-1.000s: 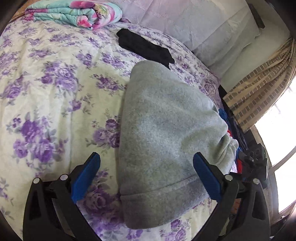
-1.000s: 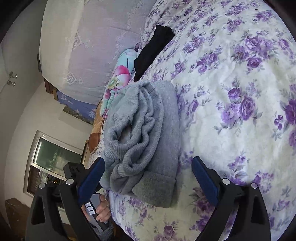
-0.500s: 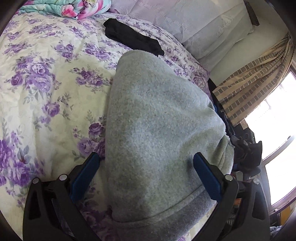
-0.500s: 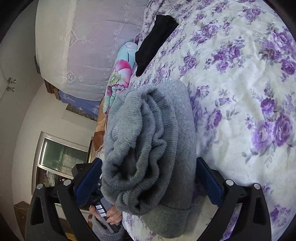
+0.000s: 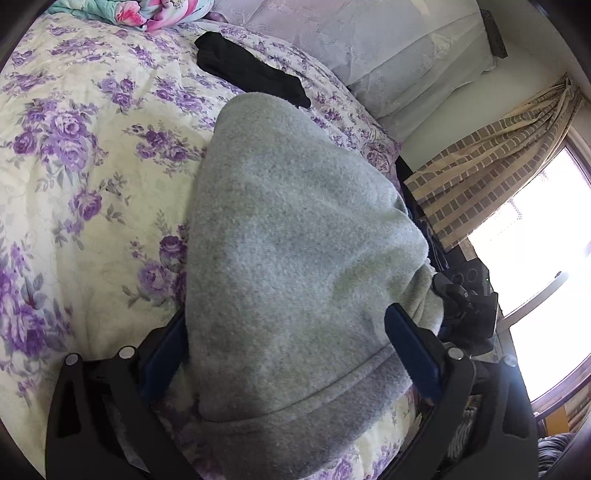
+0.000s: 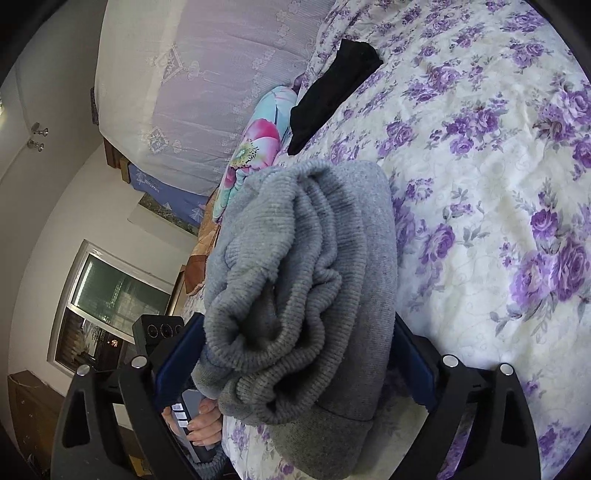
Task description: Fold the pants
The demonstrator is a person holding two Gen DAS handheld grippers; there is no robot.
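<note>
On the far left of the left wrist view, the floral bedspread (image 5: 74,155) runs wide, purple roses on cream, and a bright flowered blanket (image 5: 147,11) sits bunched at the top edge. Moving in, a black garment (image 5: 251,74) lies flat near the headboard end. Centre frame now: the grey pants (image 5: 295,258), folded into a thick bundle, resting on the bedspread, and the left gripper (image 5: 284,347) has its blue pads spread wide on either side of the near end, the fabric filling the gap between them. Off to the right, a striped curtain (image 5: 480,166) hangs beside a bright window (image 5: 535,258).

Over to the right wrist view: a hand (image 6: 203,424) low on the left holds the other tool's handle. Then the pants (image 6: 314,295) again, ribbed cuffs bunched on top of the fold, and the right gripper (image 6: 295,362) straddles them, pads open and close against both flanks. Rightward, just bedspread (image 6: 498,184).
</note>
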